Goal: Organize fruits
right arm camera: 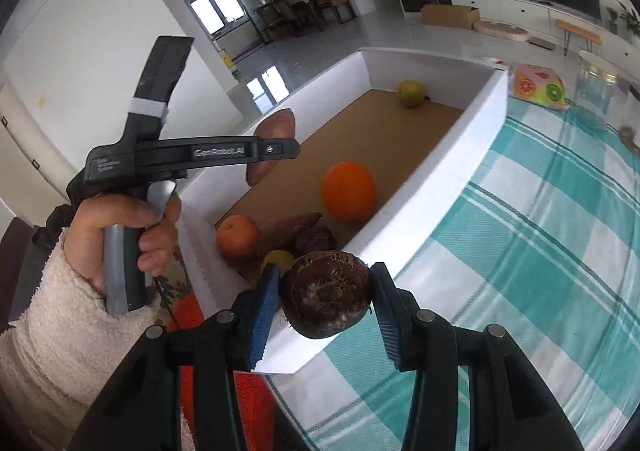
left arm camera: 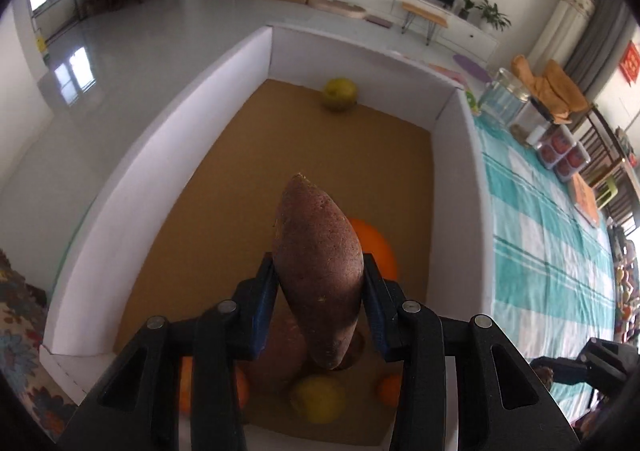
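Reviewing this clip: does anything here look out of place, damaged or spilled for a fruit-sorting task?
Nothing is spilled or damaged. The oddity is in what is held: the left gripper clamps a sweet potato above the white box, and the right gripper clamps a dark, beet-like root, neither clearly a fruit.

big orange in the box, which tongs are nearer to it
Left. The left tongs, shut on a sweet potato, hang right over the big orange inside the box. The right tongs, gripping a dark beet, sit outside at the box's near corner.

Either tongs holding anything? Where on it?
Left tongs clamp a sweet potato around its middle; right tongs clamp a dark round root by its sides.
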`<state>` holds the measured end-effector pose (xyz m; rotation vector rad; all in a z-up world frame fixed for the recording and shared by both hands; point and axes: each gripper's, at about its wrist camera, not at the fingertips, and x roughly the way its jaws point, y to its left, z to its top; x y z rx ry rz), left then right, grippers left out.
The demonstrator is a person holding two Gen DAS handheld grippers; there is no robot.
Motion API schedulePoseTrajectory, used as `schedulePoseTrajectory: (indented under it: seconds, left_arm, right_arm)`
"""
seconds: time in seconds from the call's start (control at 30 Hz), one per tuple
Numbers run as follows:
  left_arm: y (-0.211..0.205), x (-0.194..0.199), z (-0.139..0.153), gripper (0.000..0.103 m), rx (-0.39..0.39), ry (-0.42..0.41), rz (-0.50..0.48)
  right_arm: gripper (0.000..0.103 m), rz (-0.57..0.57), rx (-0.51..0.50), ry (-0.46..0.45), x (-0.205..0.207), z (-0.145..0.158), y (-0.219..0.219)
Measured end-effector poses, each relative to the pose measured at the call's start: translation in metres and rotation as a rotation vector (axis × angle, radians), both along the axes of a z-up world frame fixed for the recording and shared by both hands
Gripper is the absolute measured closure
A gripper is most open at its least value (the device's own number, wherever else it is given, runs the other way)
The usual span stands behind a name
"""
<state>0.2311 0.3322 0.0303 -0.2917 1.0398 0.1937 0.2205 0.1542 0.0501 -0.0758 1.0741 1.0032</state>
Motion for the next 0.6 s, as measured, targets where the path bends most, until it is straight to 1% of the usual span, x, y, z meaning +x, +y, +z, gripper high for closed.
schedulePoseTrajectory:
  seconds: [0.07,0.13,0.2,0.23,0.3,0.33,0.37,0.4,0.43,0.47,0.5,0.53,0.57,0.6]
  left_arm:
    - [0.011,0.003,-0.016,0.062,0.008,0.046,0.016]
    - [0.014,0.005,-0.026,0.061,0.014,0.074,0.019]
    - [0.014,0.005,-0.031,0.06,0.017,0.086,0.017]
    - [0.013,0.004,-0.031,0.058,0.02,0.077,0.019]
    - [0.012,0.0,-0.026,0.046,0.034,0.054,0.021]
    - [0.011,-0.003,-0.022,0.037,0.047,0.039,0.027]
    - [0.012,-0.008,-0.015,0.034,0.069,0.016,0.036]
    - [0.011,-0.013,-0.009,0.032,0.102,-0.01,0.047]
    - [0.01,-0.019,-0.002,0.028,0.139,-0.035,0.061]
    - [0.008,-0.025,0.006,0.023,0.173,-0.064,0.077]
    - [0.006,-0.033,0.014,0.021,0.201,-0.098,0.095]
    - [0.004,-0.041,0.022,0.018,0.22,-0.132,0.113]
    - [0.002,-0.05,0.03,0.016,0.229,-0.165,0.128]
    - [-0.001,-0.059,0.038,0.015,0.238,-0.183,0.137]
  right_arm:
    - [0.057,0.057,-0.059,0.019,-0.006,-0.01,0.033]
    - [0.057,0.098,-0.128,0.028,-0.012,-0.021,0.058]
    - [0.056,0.134,-0.22,0.039,-0.017,-0.034,0.078]
    - [0.056,0.144,-0.251,0.031,-0.019,-0.038,0.084]
    - [0.047,0.139,-0.258,0.011,-0.02,-0.036,0.085]
    - [0.04,0.126,-0.252,0.003,-0.02,-0.032,0.082]
    - [0.037,0.113,-0.244,-0.007,-0.019,-0.026,0.077]
    - [0.036,0.1,-0.238,-0.02,-0.017,-0.02,0.074]
    - [0.034,0.086,-0.234,-0.037,-0.017,-0.013,0.069]
    - [0.028,0.069,-0.23,-0.056,-0.016,-0.006,0.065]
    - [0.023,0.051,-0.224,-0.076,-0.014,0.002,0.058]
    - [0.015,0.031,-0.214,-0.095,-0.014,0.01,0.053]
    - [0.011,0.011,-0.202,-0.112,-0.014,0.017,0.048]
    - [0.009,-0.014,-0.191,-0.125,-0.014,0.024,0.043]
